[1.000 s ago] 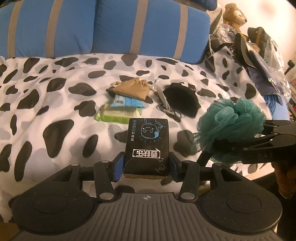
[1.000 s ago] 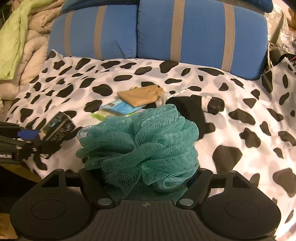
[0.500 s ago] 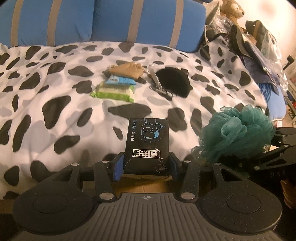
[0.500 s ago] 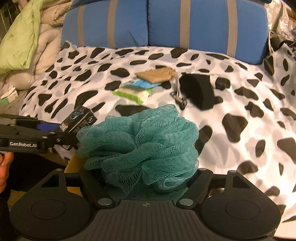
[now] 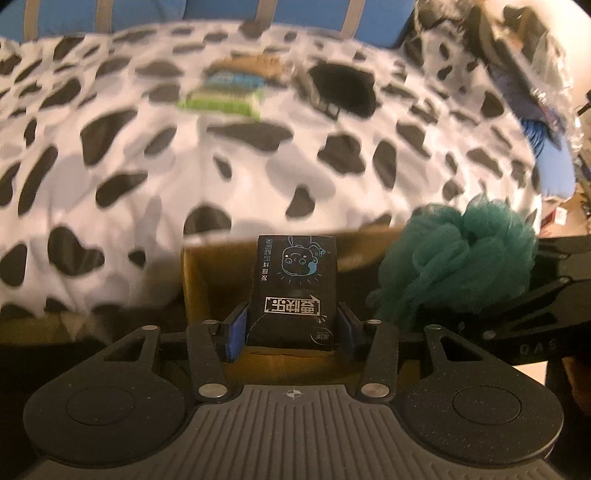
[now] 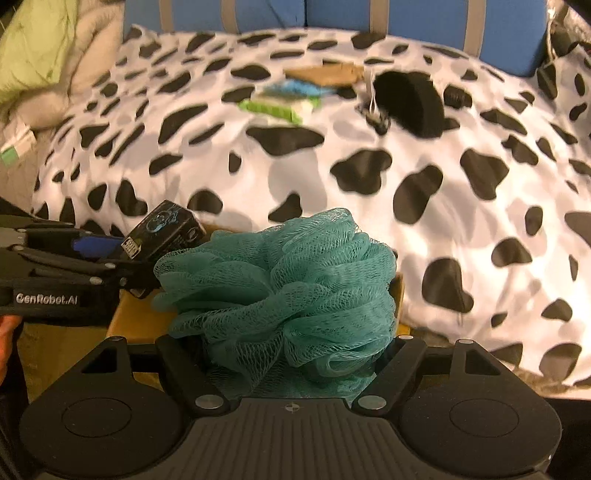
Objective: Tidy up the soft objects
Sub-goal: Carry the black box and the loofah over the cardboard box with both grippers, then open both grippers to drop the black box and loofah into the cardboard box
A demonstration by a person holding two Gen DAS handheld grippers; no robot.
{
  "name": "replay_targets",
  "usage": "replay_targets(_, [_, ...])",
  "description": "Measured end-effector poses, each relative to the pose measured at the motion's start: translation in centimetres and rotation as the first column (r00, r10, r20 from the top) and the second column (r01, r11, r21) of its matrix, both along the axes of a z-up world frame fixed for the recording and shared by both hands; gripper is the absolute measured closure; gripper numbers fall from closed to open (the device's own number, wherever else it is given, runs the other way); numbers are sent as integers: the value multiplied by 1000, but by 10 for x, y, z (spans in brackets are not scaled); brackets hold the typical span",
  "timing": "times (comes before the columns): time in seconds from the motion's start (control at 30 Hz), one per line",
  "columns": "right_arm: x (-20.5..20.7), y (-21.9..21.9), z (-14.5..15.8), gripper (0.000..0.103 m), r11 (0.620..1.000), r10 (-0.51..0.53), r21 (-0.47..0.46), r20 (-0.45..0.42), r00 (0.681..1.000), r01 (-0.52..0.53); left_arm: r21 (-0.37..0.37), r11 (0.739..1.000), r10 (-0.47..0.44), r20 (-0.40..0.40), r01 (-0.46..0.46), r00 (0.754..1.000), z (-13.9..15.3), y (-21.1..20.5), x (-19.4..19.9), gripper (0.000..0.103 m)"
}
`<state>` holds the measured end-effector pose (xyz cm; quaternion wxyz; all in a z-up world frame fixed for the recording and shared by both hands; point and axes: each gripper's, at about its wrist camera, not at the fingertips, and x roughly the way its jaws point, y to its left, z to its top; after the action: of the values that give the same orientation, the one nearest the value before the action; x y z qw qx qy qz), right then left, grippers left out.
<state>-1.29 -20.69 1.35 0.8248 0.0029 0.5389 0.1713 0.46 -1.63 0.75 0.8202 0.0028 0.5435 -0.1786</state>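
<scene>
Above an open brown cardboard box (image 5: 218,266), the left tool (image 5: 291,325) grips a black tissue pack (image 5: 295,288) and the right tool (image 6: 291,354) a teal mesh bath pouf (image 6: 284,288), both apparently ready for lowering and release.

Teal mesh on the bath pouf (image 6: 280,291), and beside it a black packet (image 5: 293,291) with a pale-blue cartoon face and white lettering. Behind the pouf, the bedcover (image 6: 424,155) is white with black cow patches; on it lie a green-edged pack (image 6: 275,109), a tan pouch (image 6: 327,73), and blue cushions (image 6: 417,18) striped grey.

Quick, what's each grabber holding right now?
Left gripper: closed on the black packet.
Right gripper: closed on the teal bath pouf.
</scene>
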Motion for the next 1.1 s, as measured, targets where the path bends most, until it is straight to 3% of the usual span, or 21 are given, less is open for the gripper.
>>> replay_targets(0.13, [-1,2,-7,24,1000,7,-15,-47,999,-8,53,999,0,-51,3,999,-11,-2,0,56])
replay_targets(0.5, [1,6,-12,23,999,21,-40,-81,996,-25,60,998,-8,-76,12,997,-15,-4,1,56])
replay_targets(0.67, [3,9,-13,2,997,25,-69,-74,997,-30,91,996,32,-80,-25,996,-17,-4,6,54])
replay_targets(0.7, [2,9,-12,0,997,28,-69,-69,997,-32,101,994,45,-89,-36,995,-18,-3,8,53])
replay_targets(0.8, [2,10,-11,0,997,33,-69,-63,997,-37,132,989,75,-117,-59,990,-23,0,11,33])
replay_targets(1.1, [3,11,-13,0,996,32,-83,-71,997,-38,151,987,82,-139,-61,987,-28,1,12,33])
